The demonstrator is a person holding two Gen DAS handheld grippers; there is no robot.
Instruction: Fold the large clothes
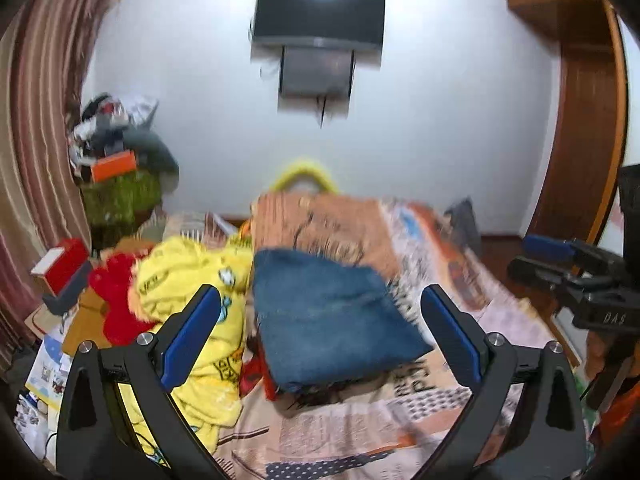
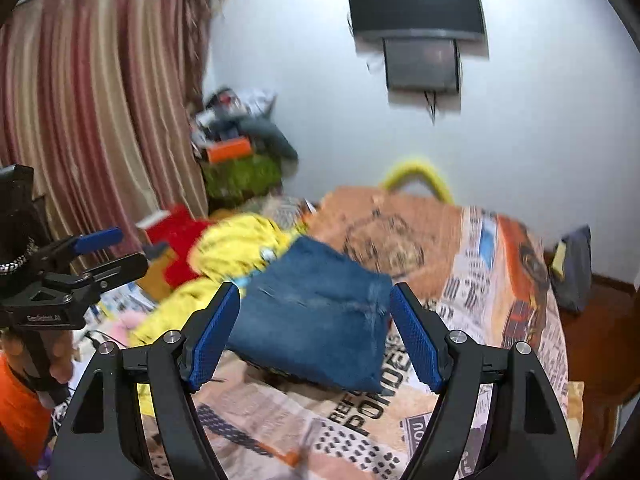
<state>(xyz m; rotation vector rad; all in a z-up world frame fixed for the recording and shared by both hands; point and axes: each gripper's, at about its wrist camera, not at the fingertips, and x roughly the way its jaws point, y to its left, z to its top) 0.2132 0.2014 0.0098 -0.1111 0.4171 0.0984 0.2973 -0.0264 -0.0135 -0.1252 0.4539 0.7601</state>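
A folded blue denim garment lies on the bed's printed sheet; it also shows in the right wrist view. A crumpled yellow garment lies to its left, also in the right wrist view. My left gripper is open and empty, held above the bed in front of the denim. My right gripper is open and empty, also above the denim. The right gripper shows at the right of the left wrist view, and the left gripper at the left of the right wrist view.
A red plush item and boxes lie left of the bed. A cluttered green-covered stand is by the striped curtain. A TV hangs on the white wall. A wooden door frame is at right.
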